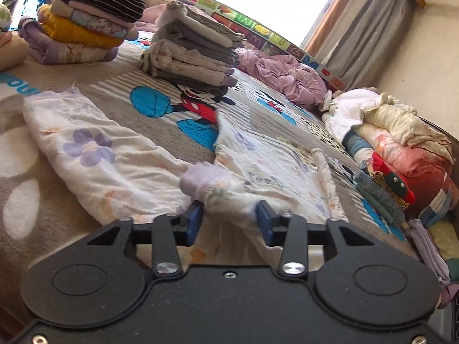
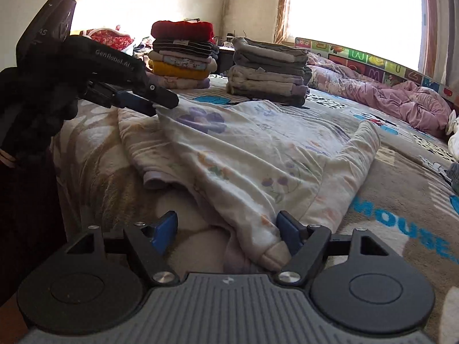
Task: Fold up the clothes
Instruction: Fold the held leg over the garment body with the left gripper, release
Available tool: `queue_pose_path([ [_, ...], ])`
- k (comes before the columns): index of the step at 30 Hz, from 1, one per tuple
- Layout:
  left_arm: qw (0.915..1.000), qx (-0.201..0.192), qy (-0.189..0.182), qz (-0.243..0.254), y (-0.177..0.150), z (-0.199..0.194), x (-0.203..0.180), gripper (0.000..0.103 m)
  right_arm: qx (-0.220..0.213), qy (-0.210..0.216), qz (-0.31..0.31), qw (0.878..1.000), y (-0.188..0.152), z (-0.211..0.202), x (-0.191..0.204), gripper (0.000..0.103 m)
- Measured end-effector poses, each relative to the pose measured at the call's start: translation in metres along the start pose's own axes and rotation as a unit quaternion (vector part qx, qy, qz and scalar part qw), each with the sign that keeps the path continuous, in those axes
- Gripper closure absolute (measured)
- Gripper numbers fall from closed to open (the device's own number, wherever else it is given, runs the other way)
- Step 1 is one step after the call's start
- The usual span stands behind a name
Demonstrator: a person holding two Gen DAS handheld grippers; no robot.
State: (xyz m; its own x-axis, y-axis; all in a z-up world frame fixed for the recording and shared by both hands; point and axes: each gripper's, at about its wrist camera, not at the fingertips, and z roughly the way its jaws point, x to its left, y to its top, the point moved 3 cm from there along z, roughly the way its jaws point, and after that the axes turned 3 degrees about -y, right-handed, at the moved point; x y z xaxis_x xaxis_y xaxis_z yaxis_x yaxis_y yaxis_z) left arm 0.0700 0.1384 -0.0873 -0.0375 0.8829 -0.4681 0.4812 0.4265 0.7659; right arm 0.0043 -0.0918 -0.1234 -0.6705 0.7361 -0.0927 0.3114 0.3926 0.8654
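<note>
Two grippers work on a white floral garment [image 2: 243, 149] spread over the cartoon blanket [image 2: 401, 206] on the bed. In the right wrist view the left gripper [image 2: 156, 106] pinches the garment's far edge, its jaws nearly closed on the cloth. The right gripper [image 2: 226, 229] stands wide open, with a folded hem lying loose between its jaws. Behind the garment stand a colourful stack of folded clothes [image 2: 180, 57] and a grey stack [image 2: 269, 71].
</note>
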Motion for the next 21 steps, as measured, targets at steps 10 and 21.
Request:
queue_pose_path([
  [10,0.9904,0.010,0.096,0.099,0.004,-0.003,-0.005,0.060,0.000,0.022,-0.022,1.000,-0.001,-0.016,0.000,0.027],
  [21,0.9903,-0.004,0.003,0.139,0.051,0.024,-0.084,0.056,-0.057,-0.033,0.048,0.997,-0.002,-0.025,-0.034,0.018],
])
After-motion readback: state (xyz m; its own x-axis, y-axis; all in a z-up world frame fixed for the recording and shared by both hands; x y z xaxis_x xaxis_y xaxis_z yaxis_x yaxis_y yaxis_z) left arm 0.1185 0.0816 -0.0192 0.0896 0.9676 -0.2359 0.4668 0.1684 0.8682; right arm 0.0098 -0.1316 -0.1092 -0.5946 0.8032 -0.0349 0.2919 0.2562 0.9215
